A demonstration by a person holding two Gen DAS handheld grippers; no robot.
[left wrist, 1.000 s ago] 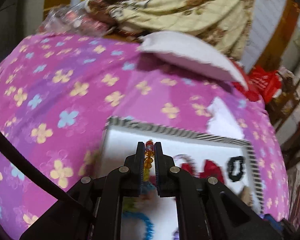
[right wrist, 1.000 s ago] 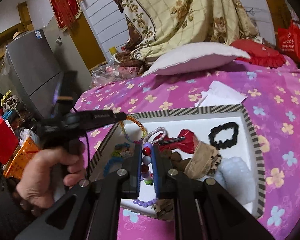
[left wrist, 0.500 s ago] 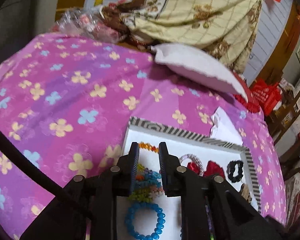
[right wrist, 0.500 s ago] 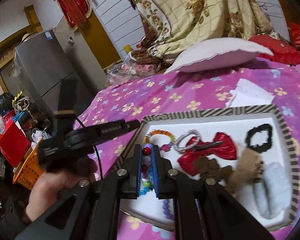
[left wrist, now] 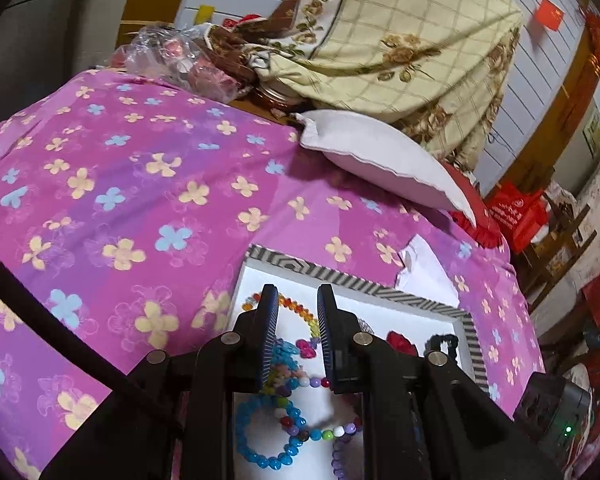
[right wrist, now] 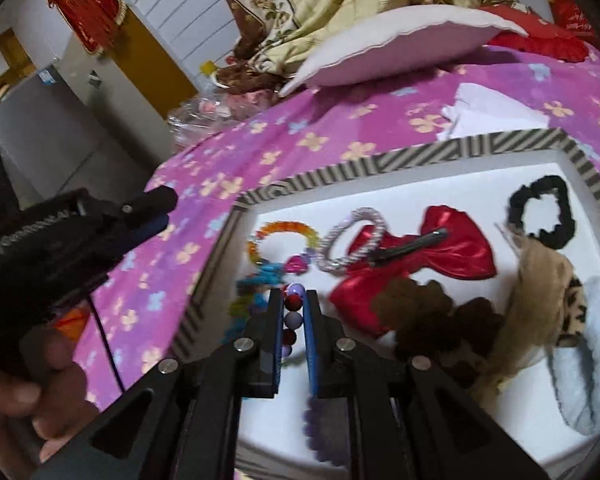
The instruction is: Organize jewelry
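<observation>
A white tray with a striped rim (left wrist: 340, 278) (right wrist: 380, 164) lies on the bed. My left gripper (left wrist: 298, 300) is open and empty above the tray's left end, over an orange bead bracelet (left wrist: 296, 308) (right wrist: 284, 230) lying flat. A blue bead bracelet (left wrist: 260, 440) lies below it. My right gripper (right wrist: 292, 300) is shut on a multicoloured bead bracelet (right wrist: 293, 314), red and lilac beads between the fingers; it also shows in the left wrist view (left wrist: 320, 432). The left gripper shows in the right wrist view (right wrist: 156, 208) at the tray's left edge.
The tray also holds a silver bracelet (right wrist: 352, 240), a red bow clip (right wrist: 440, 256), a black scrunchie (right wrist: 540, 212), brown and tan hair pieces (right wrist: 540, 292) and a pale blue fluffy item (right wrist: 588, 360). A white pillow (left wrist: 380, 164) and white paper (left wrist: 424, 272) lie beyond.
My left gripper opened and let the orange bracelet go into the tray's left end, then drew back. My right gripper kept hold of the multicoloured bracelet and moved lower over the tray.
</observation>
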